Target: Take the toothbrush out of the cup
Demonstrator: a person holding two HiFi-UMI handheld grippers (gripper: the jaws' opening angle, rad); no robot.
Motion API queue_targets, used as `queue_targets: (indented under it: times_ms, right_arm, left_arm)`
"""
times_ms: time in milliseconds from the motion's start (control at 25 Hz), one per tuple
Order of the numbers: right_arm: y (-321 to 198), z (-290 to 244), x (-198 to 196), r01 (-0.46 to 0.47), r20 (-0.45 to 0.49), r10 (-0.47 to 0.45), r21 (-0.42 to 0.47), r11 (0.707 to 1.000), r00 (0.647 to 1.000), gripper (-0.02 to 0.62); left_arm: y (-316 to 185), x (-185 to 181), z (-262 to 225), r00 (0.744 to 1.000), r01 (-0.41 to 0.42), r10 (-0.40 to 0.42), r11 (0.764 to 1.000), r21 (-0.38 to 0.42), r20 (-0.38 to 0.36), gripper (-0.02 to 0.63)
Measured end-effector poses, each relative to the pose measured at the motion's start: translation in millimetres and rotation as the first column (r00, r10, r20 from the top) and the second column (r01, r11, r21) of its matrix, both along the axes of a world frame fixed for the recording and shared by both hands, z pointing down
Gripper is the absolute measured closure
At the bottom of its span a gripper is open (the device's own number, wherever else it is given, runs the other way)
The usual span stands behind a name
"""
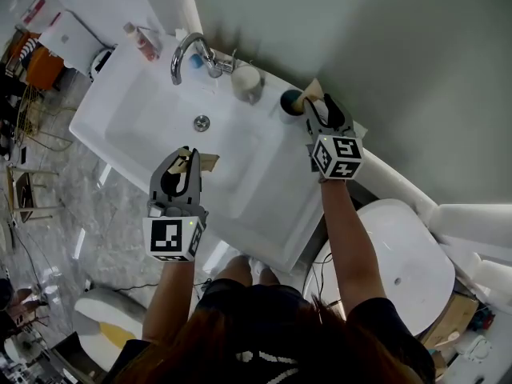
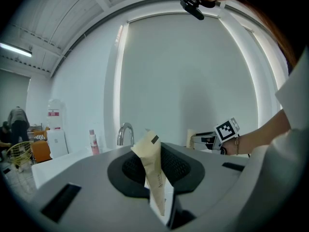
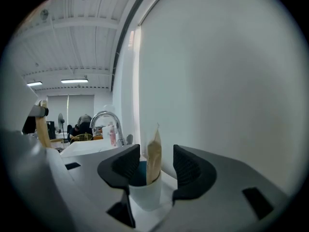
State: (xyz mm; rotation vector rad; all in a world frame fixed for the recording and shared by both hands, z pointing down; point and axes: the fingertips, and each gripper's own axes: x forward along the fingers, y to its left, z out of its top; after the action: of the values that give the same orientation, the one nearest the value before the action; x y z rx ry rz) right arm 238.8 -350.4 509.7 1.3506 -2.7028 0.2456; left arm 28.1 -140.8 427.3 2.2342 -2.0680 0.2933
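My left gripper (image 2: 153, 170) is clamped on one wrapped toothbrush (image 2: 150, 151). My right gripper (image 3: 153, 166), jaws apart, straddles a second toothbrush (image 3: 154, 153) in the right cup (image 3: 145, 197), with the left cup (image 1: 246, 82) beside it.

Head cam: above the person, aimed steeply down on sink (image 1: 112, 102). Left gripper cam: near level, at the sink's front edge, facing wall (image 2: 193, 81), tap (image 2: 125, 134) centre-left. Right gripper cam: close on cup (image 3: 145, 195) (tap shared by all three).
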Motion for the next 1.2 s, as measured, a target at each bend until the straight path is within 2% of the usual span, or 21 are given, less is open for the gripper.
queue_targets:
  times_ms: [120,240,320,480,720,1040,1200]
  right_arm:
    - [-6,3,-6,0.016,0.008,-0.016,-0.006,1.000,1.000,0.403]
    - [-9,-1,-11,0.036,-0.008,-0.036,0.013,0.999,0.999,0.476]
    - [-7,-5,-11,0.044,-0.013,-0.044,0.021,0.999,0.999,0.487]
    - [0,-22,-12,0.058,0.000,-0.058,0.055,0.997,0.998,0.500]
    - [26,-77,-4,0.089,-0.012,-0.088,0.145,0.985,0.996,0.505]
    - [79,-137,20,0.104,-0.013,-0.104,0.267,0.958,0.994,0.515]
    - [118,-157,32,0.108,0.010,-0.116,0.290,0.951,0.993,0.520]
  left_arm:
    - [3,-1,2,1.000,-0.001,0.001,1.000,-0.008,0.002,0.540]
    - [5,-3,0,1.000,0.000,0.000,1.000,-0.009,0.009,0.540]
    - [7,-4,-2,1.000,0.003,-0.003,1.000,-0.006,0.012,0.540]
    - [10,-8,-4,1.000,0.008,-0.008,1.000,0.007,0.012,0.540]
    - [16,-5,-23,1.000,0.010,-0.011,0.999,0.046,0.007,0.540]
    - [21,7,-48,1.000,-0.016,0.015,0.995,0.095,0.012,0.540]
    - [32,18,-60,0.999,-0.031,0.030,0.993,0.117,0.015,0.540]
